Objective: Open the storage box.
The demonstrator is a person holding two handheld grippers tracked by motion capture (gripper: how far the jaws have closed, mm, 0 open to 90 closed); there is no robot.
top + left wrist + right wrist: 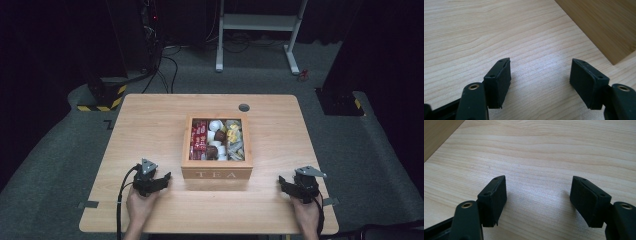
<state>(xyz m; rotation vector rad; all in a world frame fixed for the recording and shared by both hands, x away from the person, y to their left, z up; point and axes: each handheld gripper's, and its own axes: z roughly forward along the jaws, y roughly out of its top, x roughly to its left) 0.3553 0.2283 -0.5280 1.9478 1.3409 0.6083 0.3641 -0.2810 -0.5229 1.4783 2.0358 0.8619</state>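
1. Table (150, 125) of pale wood with fine straight grain, rectangular with rounded corners, on grey carpet; a small round dark hole (244, 107) sits near its far edge.
2. Left gripper (161, 180), matte black plastic with a grey three-cornered plate on top, rests at the near left of the table in a person's hand. Its tips point right, toward the box. In the left gripper view the two flat, blocky pads (501, 80) stand wide apart with bare wood between them: released, grasping nothing.
3. Wooden tea box (216, 172), square and open-topped, sits at the table's centre, between the grippers and apart from both. Smooth honey-coloured walls; the near wall carries pale letters reading "TEA" and faces the person. Inside, compartments run near to far: red packets (199, 137) on the left, white and dark brown rounded pieces (216, 142) in the middle, yellow and silvery wrapped items (234, 140) on the right.
4. Right gripper (286, 184), same black build, rests at the near right, tips pointing left toward the box. Its pads (584, 201) also stand apart over bare wood: released, empty.
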